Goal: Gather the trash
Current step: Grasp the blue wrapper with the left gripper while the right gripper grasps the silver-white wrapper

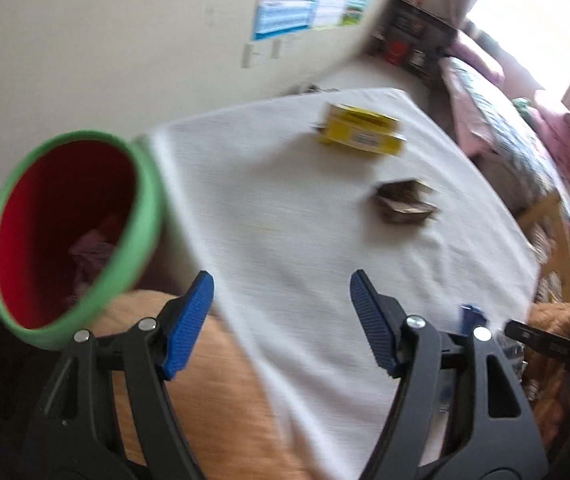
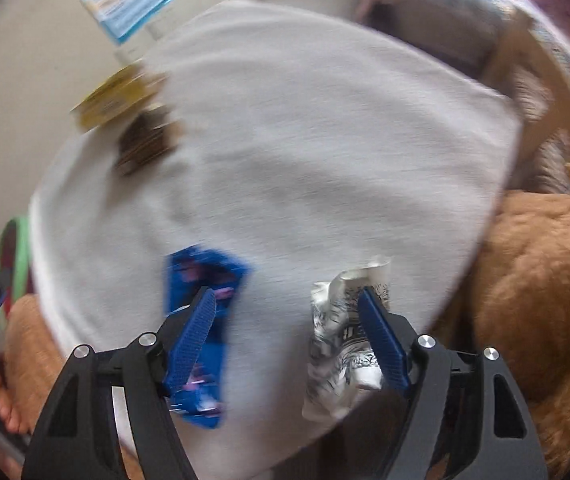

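Right gripper (image 2: 287, 298) stood apart, empty, over white cloth-covered tabletop (image 2: 325, 140), between blue foil wrapper (image 2: 205, 276) and crumpled white printed wrapper (image 2: 333, 320); left gripper (image 1: 281, 292) likewise apart.

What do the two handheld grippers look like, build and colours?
Both match: the left gripper and right gripper have black plastic linkage arms with triangular cut-outs, silver pivot pins, and flat blue fingers with a fine ribbed texture. No cables or sleeves show.

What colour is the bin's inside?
Red inside, with a green rim; clearest in the left wrist view.
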Motion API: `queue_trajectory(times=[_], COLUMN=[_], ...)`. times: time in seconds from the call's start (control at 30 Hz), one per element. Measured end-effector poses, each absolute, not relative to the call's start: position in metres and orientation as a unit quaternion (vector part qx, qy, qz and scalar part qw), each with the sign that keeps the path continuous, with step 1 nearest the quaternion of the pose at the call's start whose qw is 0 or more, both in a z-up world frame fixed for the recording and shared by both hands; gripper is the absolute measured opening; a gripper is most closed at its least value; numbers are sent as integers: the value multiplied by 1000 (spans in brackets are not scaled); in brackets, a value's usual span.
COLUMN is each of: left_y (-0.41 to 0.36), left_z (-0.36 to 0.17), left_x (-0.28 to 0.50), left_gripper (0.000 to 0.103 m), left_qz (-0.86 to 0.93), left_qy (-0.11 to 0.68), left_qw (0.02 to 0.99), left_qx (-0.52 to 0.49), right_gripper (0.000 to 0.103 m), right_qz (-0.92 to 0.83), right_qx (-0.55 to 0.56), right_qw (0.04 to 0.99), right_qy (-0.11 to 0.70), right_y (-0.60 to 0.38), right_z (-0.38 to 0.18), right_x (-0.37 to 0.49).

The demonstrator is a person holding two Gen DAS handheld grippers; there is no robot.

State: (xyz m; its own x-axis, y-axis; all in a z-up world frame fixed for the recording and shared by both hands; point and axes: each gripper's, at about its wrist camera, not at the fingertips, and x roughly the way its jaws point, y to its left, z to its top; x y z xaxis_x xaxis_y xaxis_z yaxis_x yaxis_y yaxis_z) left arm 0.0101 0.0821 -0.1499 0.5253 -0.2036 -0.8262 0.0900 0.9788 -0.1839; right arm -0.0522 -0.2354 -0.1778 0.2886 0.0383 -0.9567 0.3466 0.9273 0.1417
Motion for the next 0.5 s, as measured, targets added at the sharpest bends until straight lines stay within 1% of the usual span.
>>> queue_trajectory(times=[0.13,0.2,0.27,0.43,0.47,0.5], left_y=[44,21,-8,-72,-80,-86], left_z=[-155,-162,-170,-194,-200,-206], left_x=[3,-1,-10,-24,-24,-23], left_gripper=[68,67,67,66,61,50], left_qz=[-117,-148,-192,-250,-255,-259], left_qy=[492,508,524,538,545,553], left_qw=[862,848,829,804,798,791], left_qx=[-40,-38,-30,35,41,40], right_gripper=[72,72,71,71,71,71], right_qz=[-107,-87,-83,-82,-85,-84], right_qx=[178,217,229,253,249,245], right_qw=[779,787,790,800,805,808], right_qy=[592,571,563,538,532,530], right_y=[-246,-249,-252,-257,-258,-257], right_z=[-183,-177,-173,-164,-161,-159], right_x=[-58,-61,-61,-65,-65,-65])
